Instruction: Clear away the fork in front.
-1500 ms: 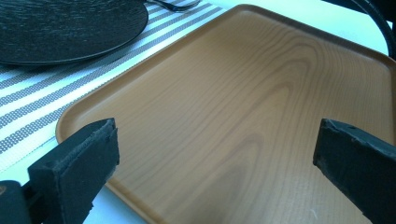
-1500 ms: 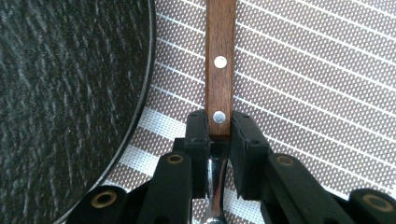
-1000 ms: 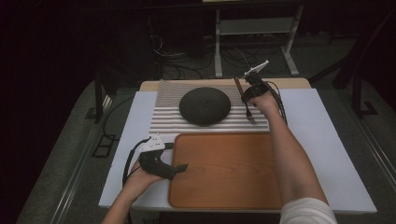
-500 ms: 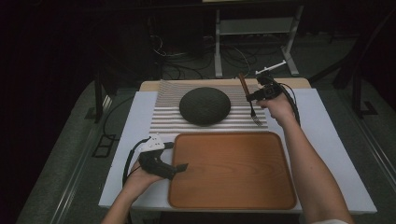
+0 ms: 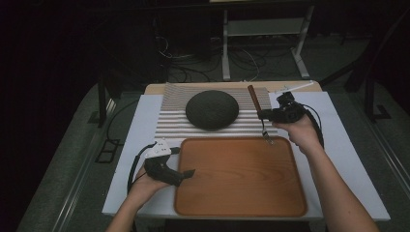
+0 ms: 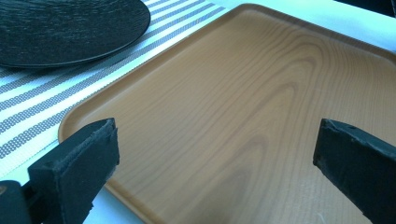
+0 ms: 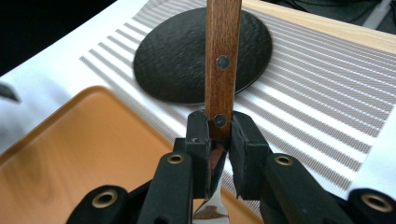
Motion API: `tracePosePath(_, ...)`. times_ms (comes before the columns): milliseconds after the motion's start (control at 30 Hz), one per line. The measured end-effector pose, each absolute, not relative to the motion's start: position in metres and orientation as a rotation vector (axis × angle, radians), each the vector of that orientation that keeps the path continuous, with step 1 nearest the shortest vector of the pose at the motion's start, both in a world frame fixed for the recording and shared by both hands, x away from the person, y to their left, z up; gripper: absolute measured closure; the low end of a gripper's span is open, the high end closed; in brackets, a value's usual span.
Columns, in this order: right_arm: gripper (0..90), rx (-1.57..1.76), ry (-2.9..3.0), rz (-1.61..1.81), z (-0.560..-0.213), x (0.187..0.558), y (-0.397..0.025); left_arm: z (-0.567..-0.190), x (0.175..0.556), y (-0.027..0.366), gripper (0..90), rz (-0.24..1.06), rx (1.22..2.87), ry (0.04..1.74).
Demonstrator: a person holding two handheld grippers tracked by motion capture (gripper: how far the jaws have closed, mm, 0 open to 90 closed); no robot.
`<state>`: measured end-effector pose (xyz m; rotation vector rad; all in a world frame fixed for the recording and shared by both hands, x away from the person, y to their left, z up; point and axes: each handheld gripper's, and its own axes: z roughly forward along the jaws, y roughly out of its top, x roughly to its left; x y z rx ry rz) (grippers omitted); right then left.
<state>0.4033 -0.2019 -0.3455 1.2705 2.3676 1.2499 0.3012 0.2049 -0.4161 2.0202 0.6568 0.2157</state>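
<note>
Step in hand: transfer of the fork (image 5: 259, 112) toward the wooden tray (image 5: 240, 176). The right gripper (image 5: 265, 115) is clamped on the fork at the lower end of its riveted wooden handle (image 7: 223, 60), near the metal neck. The fork hangs tilted, handle up and away from the person, tines down at the tray's far right corner; whether the tines touch the rim cannot be determined. The left gripper (image 5: 186, 174) rests at the tray's near left edge with its jaws spread wide and nothing between them. The black plate (image 5: 212, 109) lies upside down on the striped placemat (image 5: 169, 126), beyond the tray.

Next move, as judged: carry the fork over the tray's rim, lower the handle until the fork lies flat on the tray floor, then release. Keep the tines from catching the rim.
</note>
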Motion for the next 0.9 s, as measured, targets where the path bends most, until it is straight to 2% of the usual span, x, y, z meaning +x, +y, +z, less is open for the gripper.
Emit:
tracePosePath(433, 77.3, 1.116, 2.383, 1.386, -0.364, 0.346, -0.203, -0.417, 0.301, 0.203, 0.0, 0.223, 2.014, 0.666)
tracePosePath(900, 77.2, 1.04, 2.402, 1.468, -0.378, 0.309, -0.203, -0.412, 0.302, 0.199, 0.0, 0.228, 2.0, 0.669)
